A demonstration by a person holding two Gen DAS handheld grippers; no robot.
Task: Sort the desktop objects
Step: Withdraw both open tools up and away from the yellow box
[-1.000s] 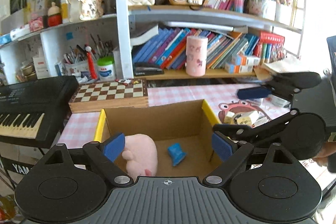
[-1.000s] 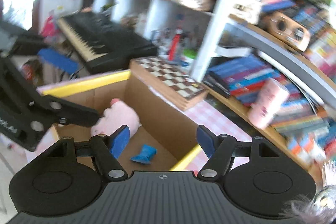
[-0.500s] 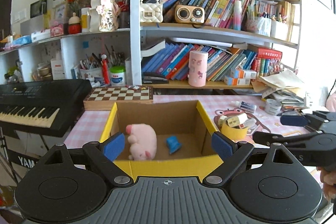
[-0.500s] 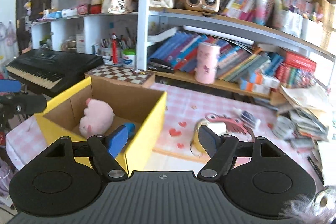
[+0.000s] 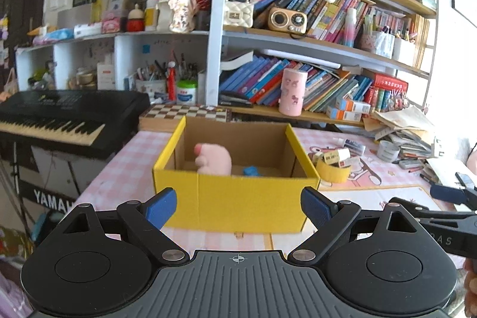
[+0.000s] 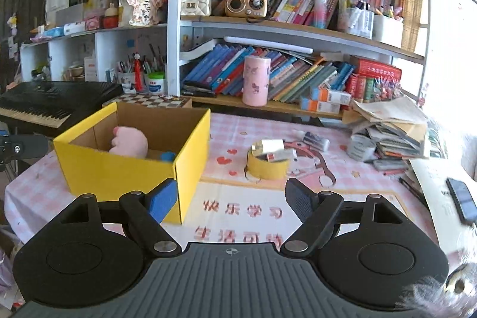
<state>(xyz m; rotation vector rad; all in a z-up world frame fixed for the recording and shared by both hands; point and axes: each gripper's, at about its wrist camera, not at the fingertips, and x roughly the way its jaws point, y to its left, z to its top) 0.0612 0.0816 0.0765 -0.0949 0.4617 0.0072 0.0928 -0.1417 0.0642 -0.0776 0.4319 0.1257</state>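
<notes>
Now both claws, the left claw [image 5: 238,206] wide and empty, the right claw [image 6: 231,197] opening and empty, have backed off the yellow box [image 5: 235,204], leaving bare tabletop [image 6: 244,210] beside it.

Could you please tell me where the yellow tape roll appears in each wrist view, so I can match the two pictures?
Left wrist view: the yellow tape roll sits right of centre on the pink checked tablecloth, just right of the yellow cardboard box.
Right wrist view: the roll sits at centre, clearly apart from the box on its left.
Shared landmark: the pink cylinder on the lower bookshelf.
</notes>
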